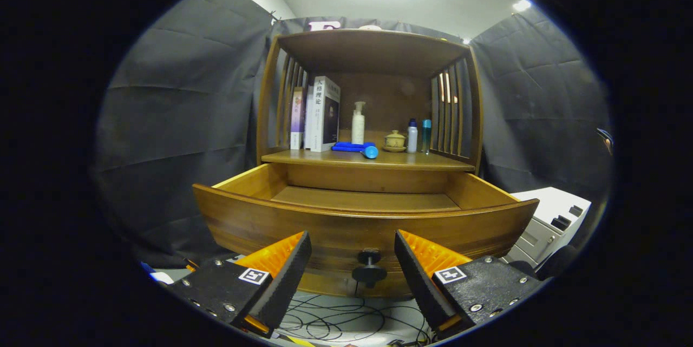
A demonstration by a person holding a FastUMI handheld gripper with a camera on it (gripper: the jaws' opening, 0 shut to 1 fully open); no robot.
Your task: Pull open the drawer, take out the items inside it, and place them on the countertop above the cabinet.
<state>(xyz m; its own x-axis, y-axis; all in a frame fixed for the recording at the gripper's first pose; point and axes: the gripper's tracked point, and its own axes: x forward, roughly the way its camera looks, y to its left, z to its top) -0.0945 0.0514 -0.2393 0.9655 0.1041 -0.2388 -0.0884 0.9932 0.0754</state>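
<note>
tongs (353,268) stand wide apart, holding nothing, one finger to each side of the small dark round knob (369,271) without touching it. beyond, the brown wooden drawer (325,228) is open and looks empty, so reaching in risks clipping its front. farther back, a blue plastic tool (357,148) lies on the desk (411,161).

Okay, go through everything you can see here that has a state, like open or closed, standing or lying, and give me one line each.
Wooden drawer: pulled open, visible floor bare.
Black round drawer knob: between the gripper's fingers, untouched.
Gripper: open, fingers either side of the knob.
Blue tool: lying flat on the countertop.
White pump bottle: upright.
Books: standing on end.
Small lidded ceramic pot: lid on.
Two small bottles: upright, capped.
</note>
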